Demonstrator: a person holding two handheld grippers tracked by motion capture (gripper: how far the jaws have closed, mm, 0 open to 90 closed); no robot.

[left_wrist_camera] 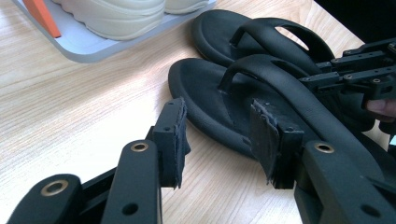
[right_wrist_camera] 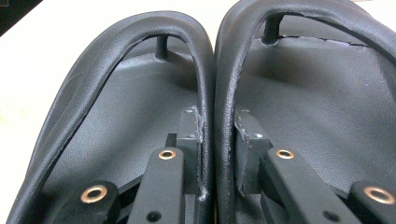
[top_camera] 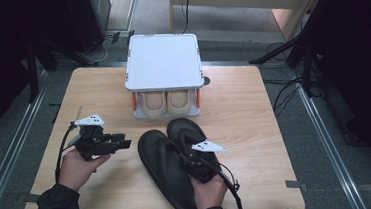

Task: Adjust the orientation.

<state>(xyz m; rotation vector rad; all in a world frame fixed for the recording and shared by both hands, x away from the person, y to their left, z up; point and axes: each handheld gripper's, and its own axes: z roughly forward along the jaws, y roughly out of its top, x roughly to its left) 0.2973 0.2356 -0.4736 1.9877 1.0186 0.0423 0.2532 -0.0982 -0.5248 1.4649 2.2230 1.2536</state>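
A: Start at the right gripper (right_wrist_camera: pixel 217 140). What are its fingers (right_wrist_camera: pixel 190 140) doing?

B: They are clenched on the two inner straps of the black flip-flops (top_camera: pixel 177 158), one pad on each strap, pressing the pair together. No earlier look at them, so that is all I can say.

A: And the left gripper (left_wrist_camera: pixel 219 144)?

B: Released. Its fingers (left_wrist_camera: pixel 172 140) stand apart with bare desk (top_camera: pixel 244 110) between them, just beside the nearer sandal, touching nothing.

A: Where does the pair lie?

B: Side by side near the front edge of the desk, about the middle, toes pointing toward the far edge. The right hand (top_camera: pixel 209 190) comes in behind the heels.

A: Any brand or writing?

B: None that I can read on the soles, the straps or the grippers.

A: What else is around?

B: A small white shoe rack (top_camera: pixel 164 61) with orange posts stands at the middle of the far edge, just beyond the toes. A pair of cream shoes (top_camera: pixel 167 102) sits on its lower level. The left hand (top_camera: pixel 78 168) holds its gripper near the left edge.
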